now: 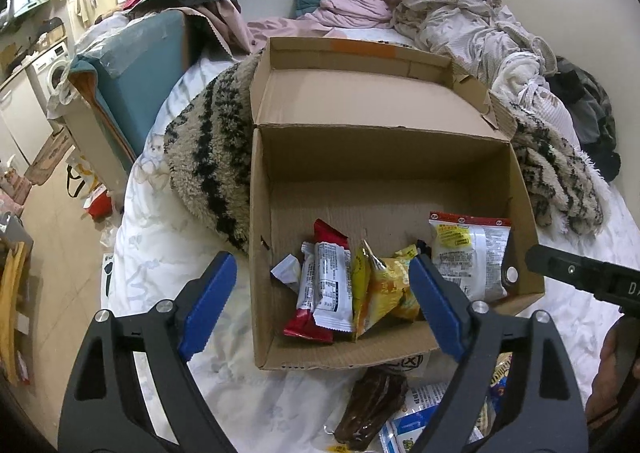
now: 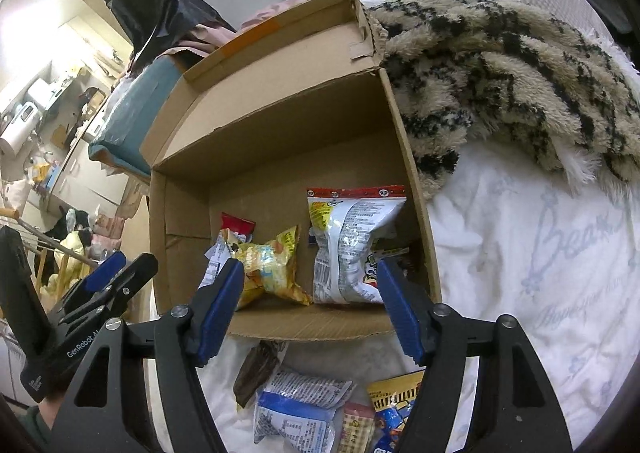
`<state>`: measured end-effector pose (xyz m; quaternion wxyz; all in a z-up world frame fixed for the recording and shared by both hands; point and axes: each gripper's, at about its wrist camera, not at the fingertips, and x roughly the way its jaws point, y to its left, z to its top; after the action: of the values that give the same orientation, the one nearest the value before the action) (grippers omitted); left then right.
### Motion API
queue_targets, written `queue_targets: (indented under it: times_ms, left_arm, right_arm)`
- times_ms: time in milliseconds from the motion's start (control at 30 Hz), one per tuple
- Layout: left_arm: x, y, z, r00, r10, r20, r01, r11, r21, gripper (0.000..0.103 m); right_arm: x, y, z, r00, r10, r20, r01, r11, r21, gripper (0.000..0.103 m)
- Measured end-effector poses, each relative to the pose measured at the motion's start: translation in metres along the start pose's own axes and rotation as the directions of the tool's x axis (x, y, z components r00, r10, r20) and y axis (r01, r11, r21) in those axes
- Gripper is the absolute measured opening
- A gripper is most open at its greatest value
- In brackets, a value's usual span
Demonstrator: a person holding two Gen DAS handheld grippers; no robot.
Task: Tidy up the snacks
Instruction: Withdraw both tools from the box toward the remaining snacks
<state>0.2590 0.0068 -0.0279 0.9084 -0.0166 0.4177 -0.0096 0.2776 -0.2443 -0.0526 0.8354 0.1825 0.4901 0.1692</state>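
An open cardboard box (image 1: 380, 181) (image 2: 288, 121) lies on the white bed. Inside it are a red and white packet (image 1: 324, 285), a yellow packet (image 1: 384, 289) (image 2: 272, 269) and a white bag with a red top (image 1: 468, 253) (image 2: 348, 241). Loose snacks lie on the sheet in front of the box: a dark brown packet (image 1: 372, 405) (image 2: 260, 373), a blue and white packet (image 2: 296, 409) and a yellow and blue one (image 2: 396, 405). My left gripper (image 1: 320, 301) is open and empty over the box's near left corner. My right gripper (image 2: 312, 309) is open and empty above the box's near edge.
A furry beige and black blanket (image 1: 208, 157) (image 2: 500, 85) lies behind and beside the box. Crumpled bedding (image 1: 460, 21) is piled at the bed's far end. A teal box (image 1: 136, 81) stands left of the bed, with floor clutter beyond.
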Motion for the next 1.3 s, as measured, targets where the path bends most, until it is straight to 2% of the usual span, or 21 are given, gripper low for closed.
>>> queue_targets:
  times_ms: [300, 533, 867, 1300]
  left_arm:
    - [-0.022, 0.006, -0.005, 0.999, 0.009, 0.037, -0.008, 1.0, -0.012, 0.086]
    - [-0.052, 0.012, -0.016, 0.998, 0.003, 0.057, -0.002, 1.0, -0.023, 0.086]
    - [-0.071, 0.025, -0.051, 1.0, 0.009, -0.008, -0.009, 0.998, -0.064, 0.086]
    - [-0.077, 0.021, -0.082, 0.996, 0.004, -0.086, -0.011, 0.997, -0.077, 0.086]
  right_arm:
    - [-0.017, 0.006, -0.002, 0.999, -0.003, 0.033, 0.003, 1.0, -0.003, 0.071]
    - [-0.046, 0.011, -0.021, 0.998, -0.016, 0.054, 0.017, 1.0, -0.012, 0.071]
    - [-0.072, 0.005, -0.054, 0.999, -0.032, 0.037, 0.031, 0.999, 0.008, 0.071]
    - [-0.086, -0.023, -0.087, 0.998, -0.057, 0.005, 0.056, 0.991, 0.125, 0.071]
